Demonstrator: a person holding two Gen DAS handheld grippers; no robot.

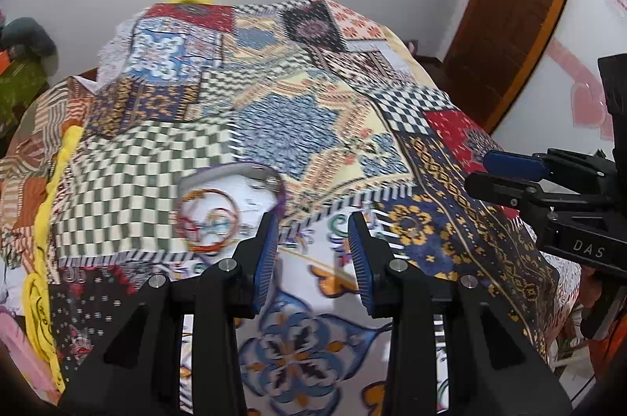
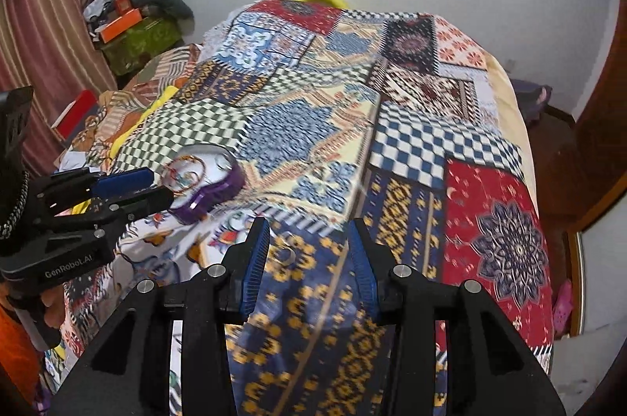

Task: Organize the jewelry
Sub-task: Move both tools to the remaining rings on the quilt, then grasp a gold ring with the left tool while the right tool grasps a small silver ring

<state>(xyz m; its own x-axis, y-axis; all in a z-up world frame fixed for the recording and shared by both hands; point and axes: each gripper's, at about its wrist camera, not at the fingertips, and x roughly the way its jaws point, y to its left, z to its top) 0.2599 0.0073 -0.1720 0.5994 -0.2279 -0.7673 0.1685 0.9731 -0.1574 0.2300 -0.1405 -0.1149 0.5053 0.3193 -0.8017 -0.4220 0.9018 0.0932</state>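
A purple-sided jewelry box (image 1: pixel 250 177) with a white inside lies open on the patchwork bedspread (image 1: pixel 282 118). Several colourful bangles (image 1: pixel 207 220) lie in it. My left gripper (image 1: pixel 313 220) is open and empty, just right of the box and above the cloth. The box (image 2: pixel 211 196) and bangles (image 2: pixel 184 173) also show in the right wrist view. A small ring (image 2: pixel 288 255) lies on the blue and gold patch, between my right gripper's fingers. My right gripper (image 2: pixel 309 231) is open and empty, right of the left one.
The bed fills both views. A yellow cloth (image 1: pixel 51 220) lies along its left edge. A cluttered green box (image 2: pixel 137 39) and a striped curtain (image 2: pixel 39 24) stand at the left. A wooden door (image 1: pixel 521 4) is at the right.
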